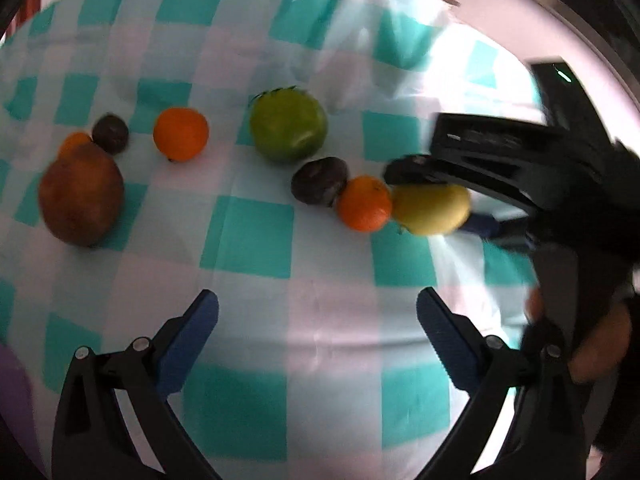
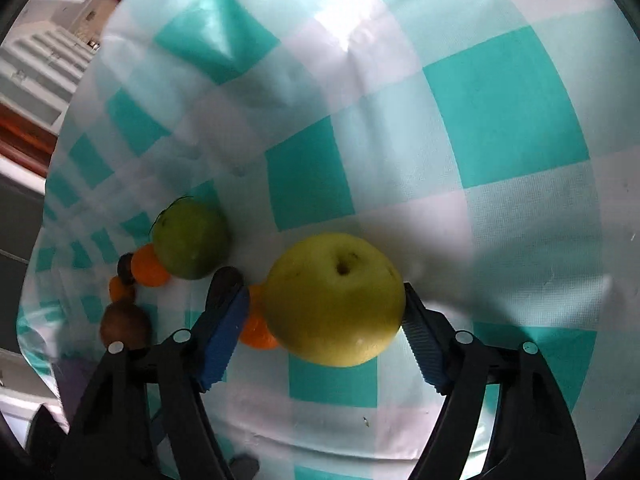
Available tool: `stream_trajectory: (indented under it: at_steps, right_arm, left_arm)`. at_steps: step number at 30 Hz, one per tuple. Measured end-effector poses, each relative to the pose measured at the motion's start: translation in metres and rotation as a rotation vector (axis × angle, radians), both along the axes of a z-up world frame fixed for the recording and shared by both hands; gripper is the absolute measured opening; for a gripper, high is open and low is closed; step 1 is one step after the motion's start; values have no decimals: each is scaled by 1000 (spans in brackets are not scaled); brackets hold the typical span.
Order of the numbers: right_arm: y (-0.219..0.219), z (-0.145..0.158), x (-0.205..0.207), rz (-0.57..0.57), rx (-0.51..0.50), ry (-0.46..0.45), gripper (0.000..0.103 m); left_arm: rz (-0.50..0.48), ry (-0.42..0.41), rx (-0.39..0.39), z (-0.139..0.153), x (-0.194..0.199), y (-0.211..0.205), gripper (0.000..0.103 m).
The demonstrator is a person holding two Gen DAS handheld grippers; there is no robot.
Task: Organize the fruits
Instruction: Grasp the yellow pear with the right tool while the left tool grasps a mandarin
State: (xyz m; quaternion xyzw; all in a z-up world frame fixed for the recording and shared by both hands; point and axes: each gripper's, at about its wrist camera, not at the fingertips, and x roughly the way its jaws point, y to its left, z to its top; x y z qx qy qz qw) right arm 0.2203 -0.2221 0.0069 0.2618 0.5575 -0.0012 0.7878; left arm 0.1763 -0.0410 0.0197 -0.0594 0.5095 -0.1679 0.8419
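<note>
Checked cloth [image 1: 256, 236], fruit strung in a loose row across it.
Left to right: mango [image 1: 80, 196], small orange [image 1: 74, 142], dark fruit [image 1: 111, 133], orange [image 1: 181, 133], green fruit [image 1: 288, 126], second dark fruit [image 1: 319, 180], tangerine [image 1: 364, 203], then the yellow apple [image 2: 334, 298] at the row's right end. Your left gripper [image 1: 318, 336] hangs released, holding nothing. Your right gripper [image 2: 324, 334] brackets the apple; one pad [image 2: 420, 344] touches, the other stands off, so not clenched. Row looks nearly built; left cluster remains bunched.
</note>
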Motion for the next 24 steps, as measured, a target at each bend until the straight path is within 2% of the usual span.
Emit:
stream_trajectory:
  at_steps: [1,2,7,10,12,13,15,17,19,21,24]
  right_arm:
    - [0,0,1,10,4,4,74]
    - [0,0,1,22,-2,4,63]
    - [-11,17,-13,-38,57,-71,63]
    - [-16,39,-26,-79,55,-137,63]
    - [-20,48,-33,-98,50,-160,63]
    - [-23,52,-38,-109,43,-166,63]
    - [-27,56,-45,-131,35,-174,63]
    - [-30,59,-50,-148,28,-180,63]
    - [-33,62,-57,-161,15,-181,64]
    - [-32,65,-64,-162,5,-183,63]
    - [-33,69,-76,-155,4,-183,63]
  left_arm:
    - [19,17,-35,-4,7,2,96]
    - [32,27,-52,-6,11,3,96]
    - [66,46,-116,-8,30,-7,96]
    - [96,47,-125,-12,45,-20,95]
    - [91,33,-108,-15,53,-34,92]
    - [84,28,-96,-15,57,-41,85]
    - [74,8,-21,-15,64,-59,76]
    - [55,-11,38,-15,68,-71,55]
    - [32,0,33,-15,68,-75,40]
    - [19,2,40,-14,64,-76,39]
    - [2,22,8,-11,45,-66,38]
